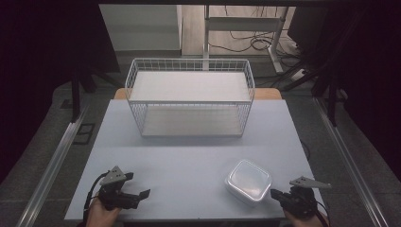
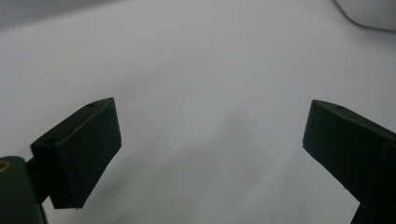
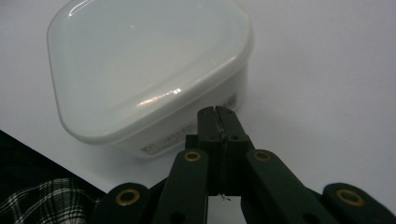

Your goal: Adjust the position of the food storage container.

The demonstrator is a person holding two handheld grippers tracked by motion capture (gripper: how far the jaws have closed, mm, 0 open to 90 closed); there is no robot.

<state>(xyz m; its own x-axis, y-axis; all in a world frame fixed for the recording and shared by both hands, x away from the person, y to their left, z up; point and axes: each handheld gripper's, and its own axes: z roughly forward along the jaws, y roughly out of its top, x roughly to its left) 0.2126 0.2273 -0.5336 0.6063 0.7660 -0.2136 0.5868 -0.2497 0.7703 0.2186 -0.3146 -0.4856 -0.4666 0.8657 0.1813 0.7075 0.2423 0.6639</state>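
A white lidded plastic container (image 1: pixel 248 181) sits near the table's front right; the right gripper view has the container (image 3: pixel 144 70) close up. My right gripper (image 1: pixel 275 194) rests just right of it, and in its own view the right gripper (image 3: pixel 216 112) is shut with the jaws pressed together on nothing, tips almost at the container's side wall. My left gripper (image 1: pixel 143 194) lies at the front left, pointing right. In its own view the left gripper (image 2: pixel 210 126) is open wide over bare table. A white wire basket (image 1: pixel 189 97) stands at the back centre.
The pale grey table (image 1: pixel 189 156) is bare between basket and container. Metal rails (image 1: pixel 52 163) run along both sides of the table. A desk frame and cables (image 1: pixel 250 42) lie on the floor beyond. Checked fabric (image 3: pixel 42 200) is at the right gripper view's lower left.
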